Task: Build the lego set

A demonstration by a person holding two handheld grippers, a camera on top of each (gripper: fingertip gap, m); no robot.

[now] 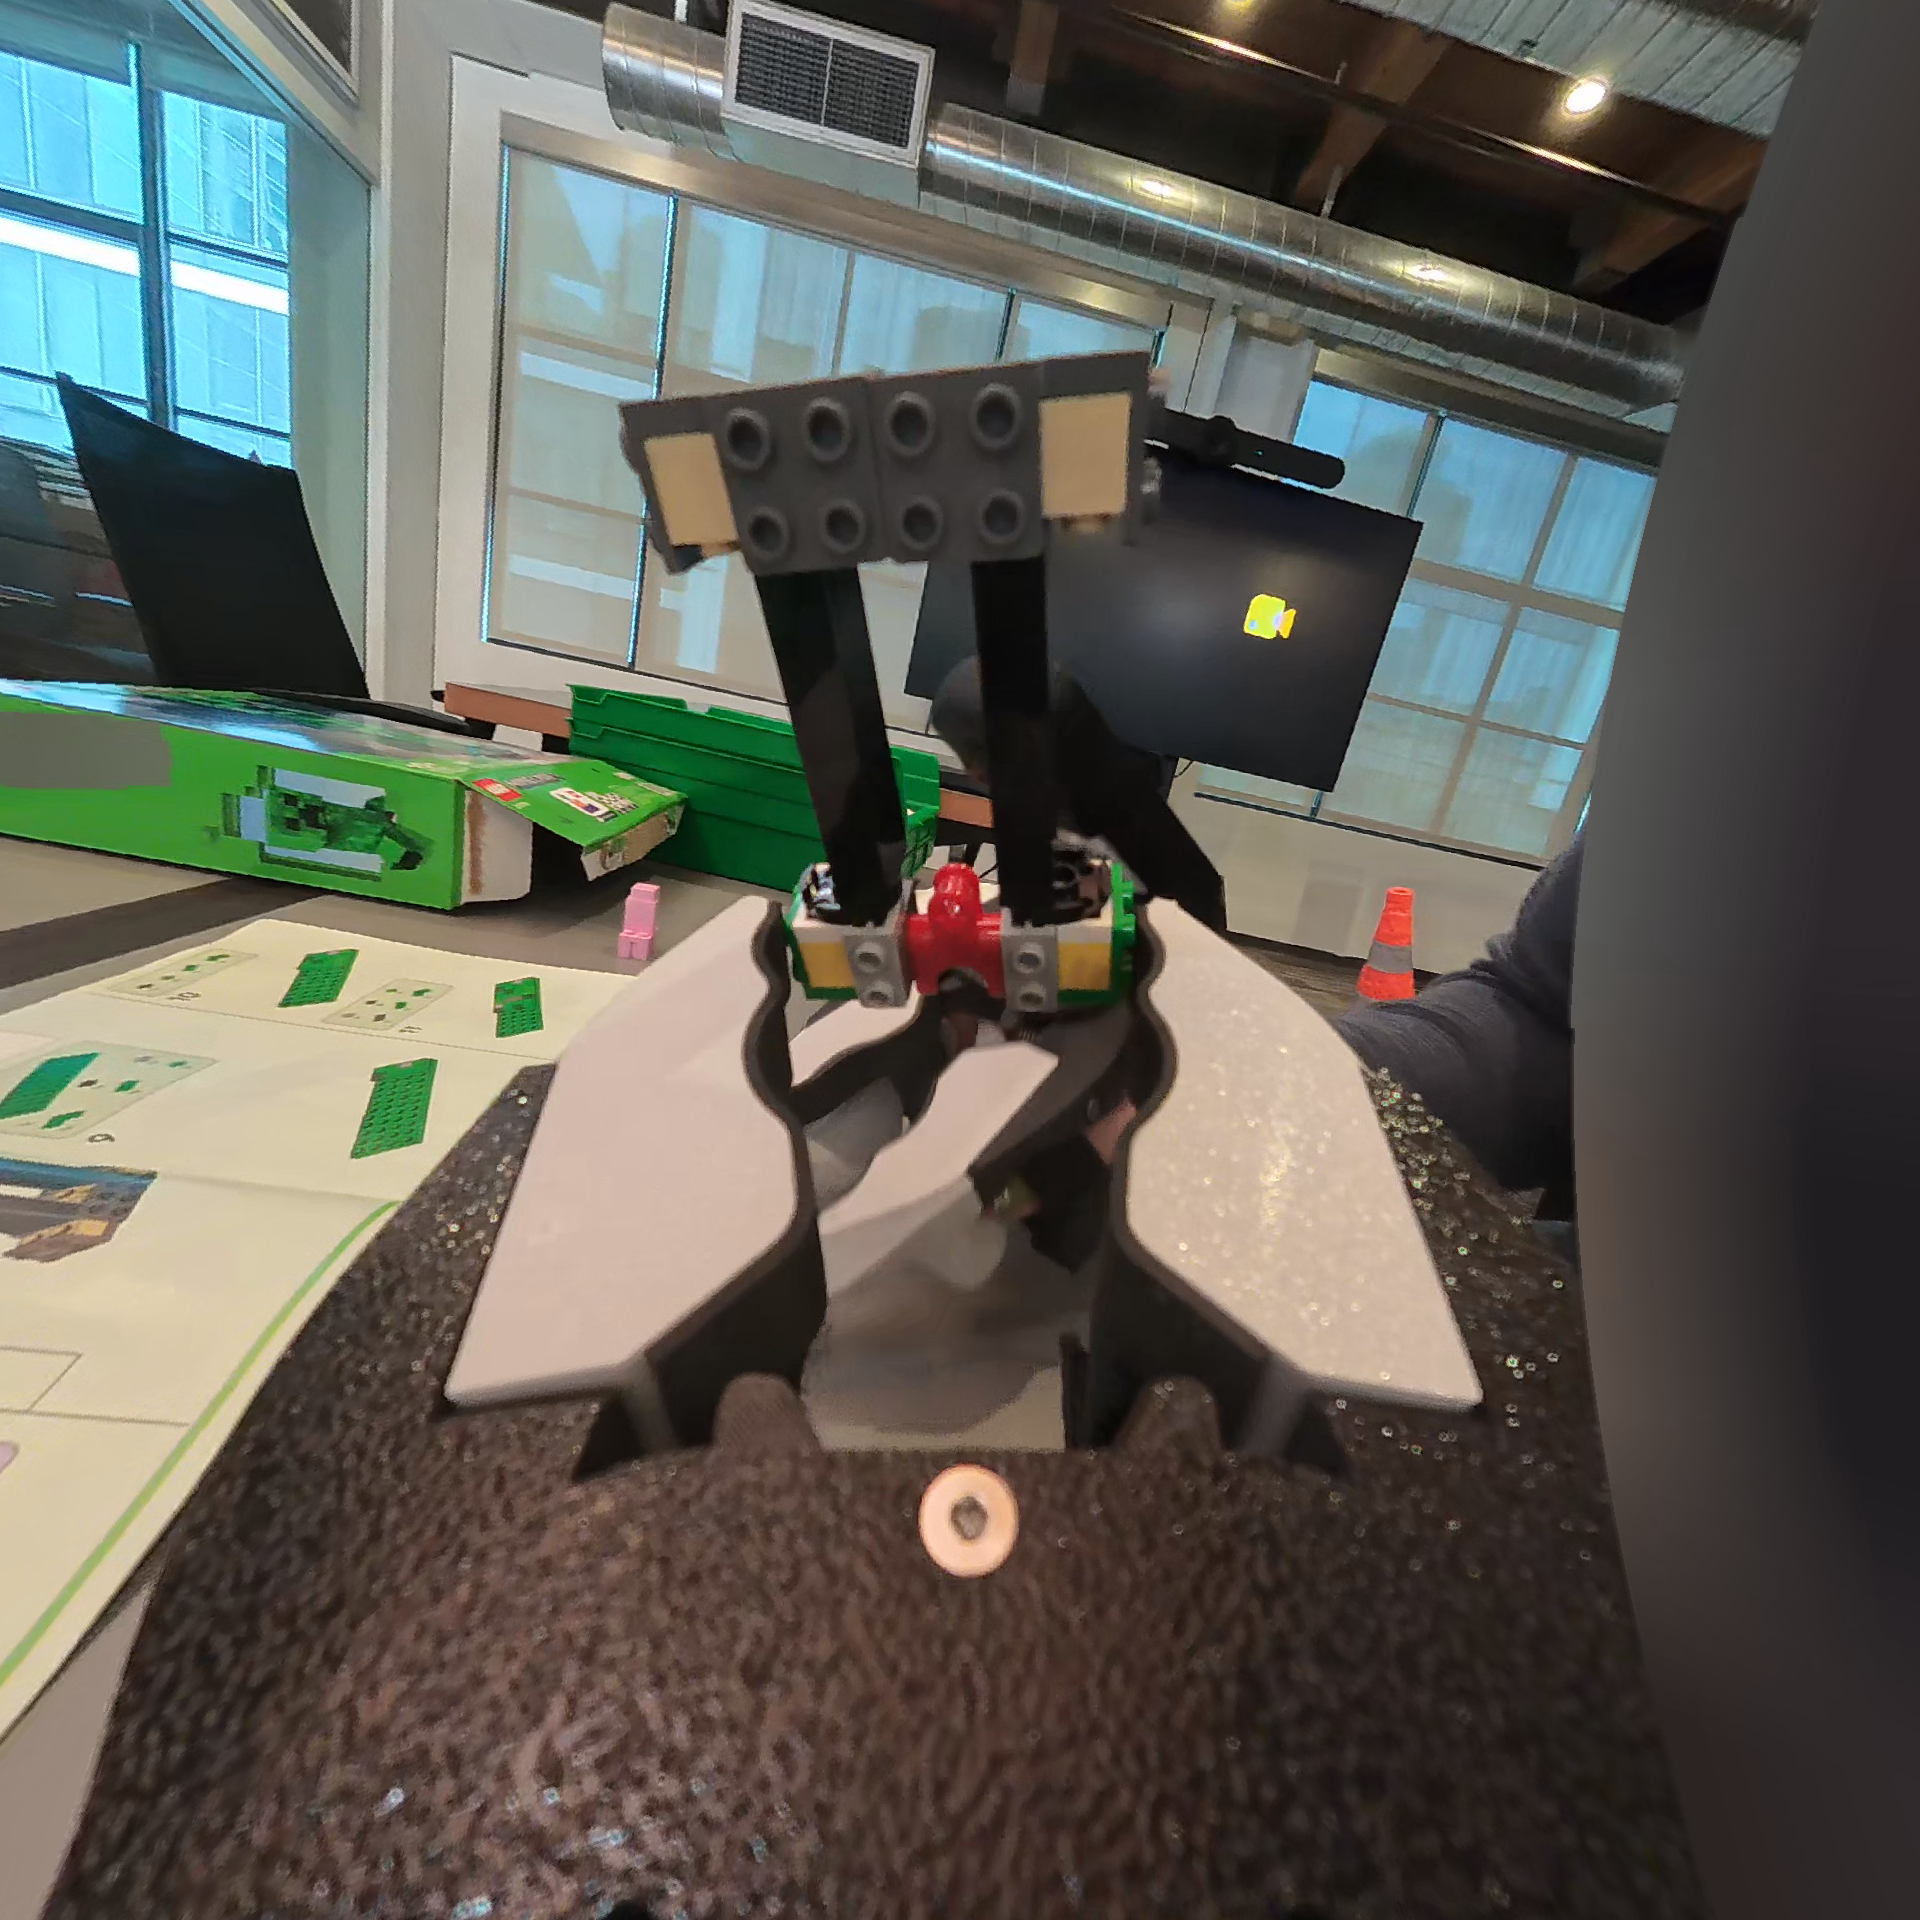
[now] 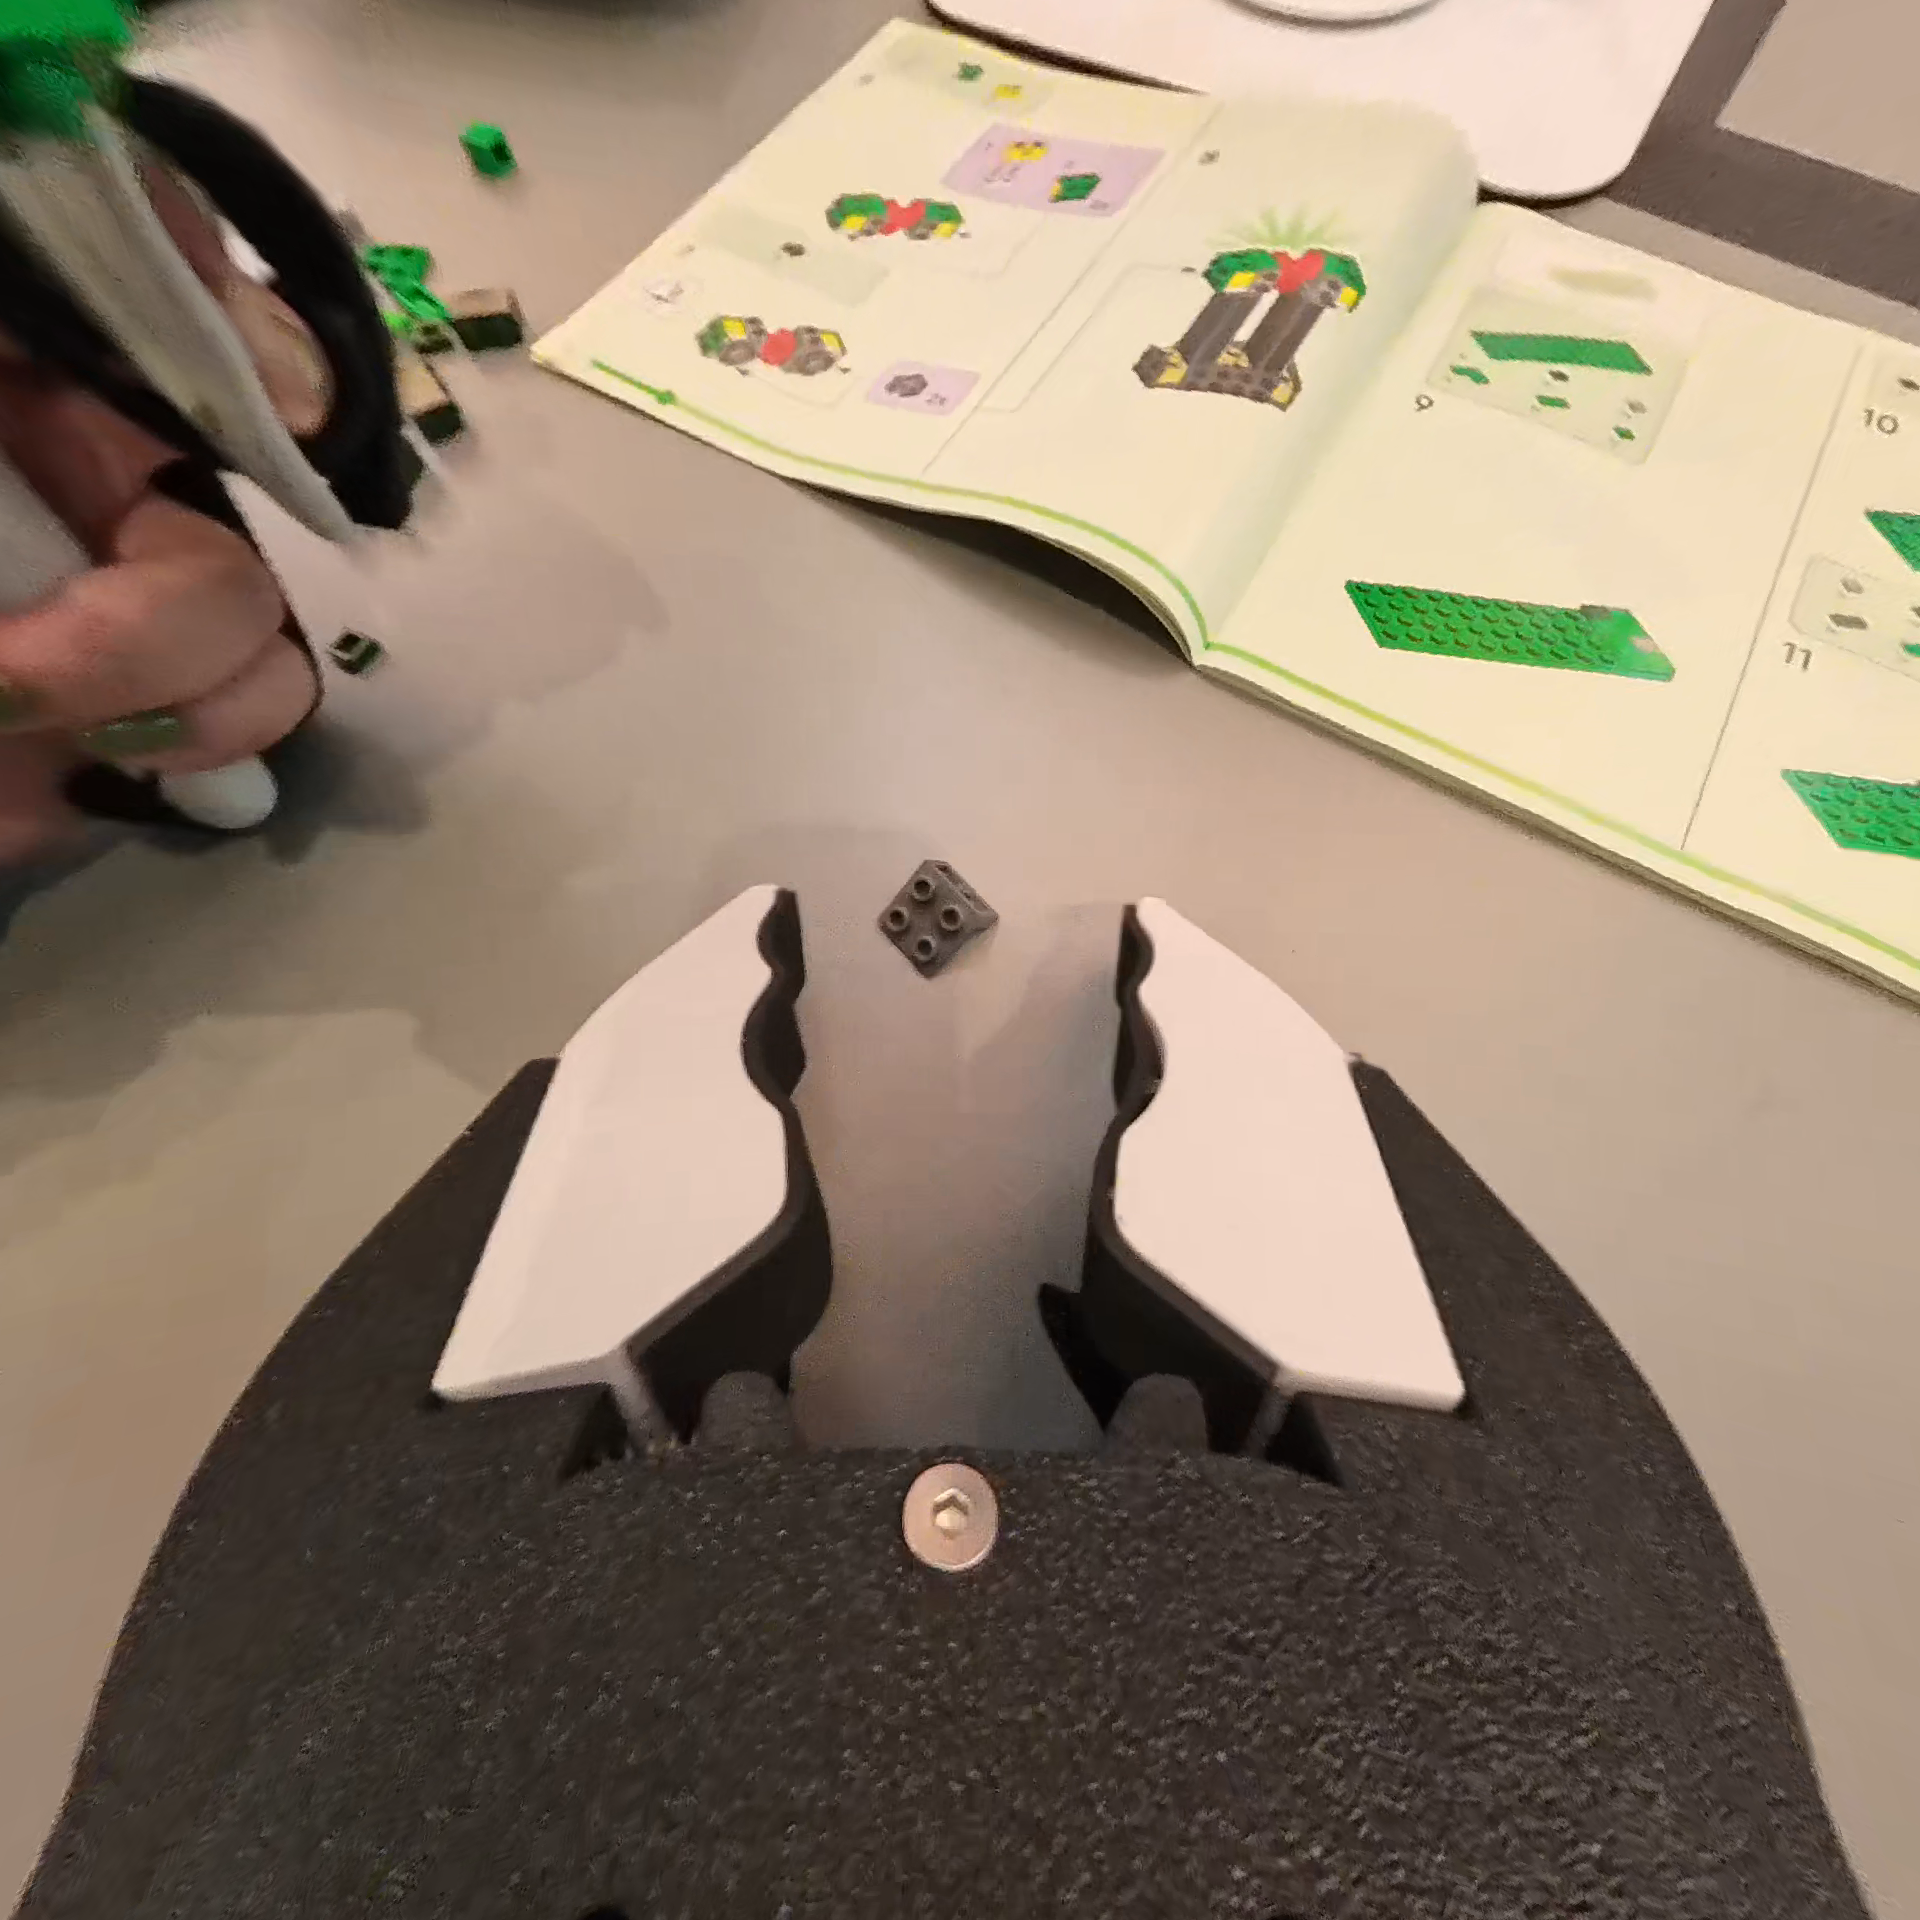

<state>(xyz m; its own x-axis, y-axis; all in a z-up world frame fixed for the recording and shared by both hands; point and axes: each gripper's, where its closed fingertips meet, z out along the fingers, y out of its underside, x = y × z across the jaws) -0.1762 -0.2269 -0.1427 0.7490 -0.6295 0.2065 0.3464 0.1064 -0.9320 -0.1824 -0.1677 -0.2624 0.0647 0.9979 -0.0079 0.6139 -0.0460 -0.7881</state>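
Left gripper (image 1: 951,940) clamped on the raised lego model (image 1: 951,940); right gripper (image 2: 961,914) wide apart, empty, small grey brick (image 2: 935,916) lying between its tips.

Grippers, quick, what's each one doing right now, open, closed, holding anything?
Left gripper: closed on the lego assembly, gripping its green end.
Right gripper: open, empty, just above a small grey brick on the table.

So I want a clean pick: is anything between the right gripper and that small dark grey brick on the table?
Nothing visible. The small dark grey brick lies alone on bare grey table, just ahead of the open right gripper.
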